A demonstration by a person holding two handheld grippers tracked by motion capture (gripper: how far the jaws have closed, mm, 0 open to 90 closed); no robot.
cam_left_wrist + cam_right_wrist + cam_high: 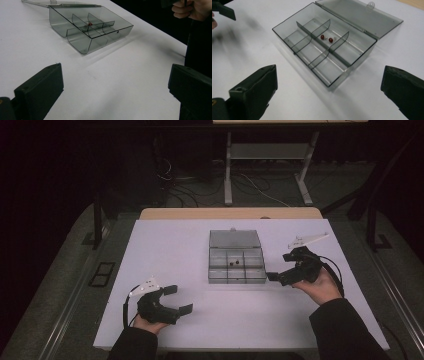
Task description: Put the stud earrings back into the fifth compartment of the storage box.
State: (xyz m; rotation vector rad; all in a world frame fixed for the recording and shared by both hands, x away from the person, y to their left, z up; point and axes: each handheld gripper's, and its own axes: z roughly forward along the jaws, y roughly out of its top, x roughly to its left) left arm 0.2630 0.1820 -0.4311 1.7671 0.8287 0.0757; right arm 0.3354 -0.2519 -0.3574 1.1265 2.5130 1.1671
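A clear grey plastic box point(236, 265) with little walls inside sits in the middle of the white table point(175, 250). Its flat lid point(235, 239) lies open on the far side. Two small round red beads point(326, 38) lie close together in the far middle part of the box. The left gripper point(177, 299) is near the person, to the left of the box and well apart from it. Its black jaws are wide apart and hold nothing. The right gripper point(272, 276) is just beside the near right corner of the box. Its jaws are wide apart too, with nothing between them.
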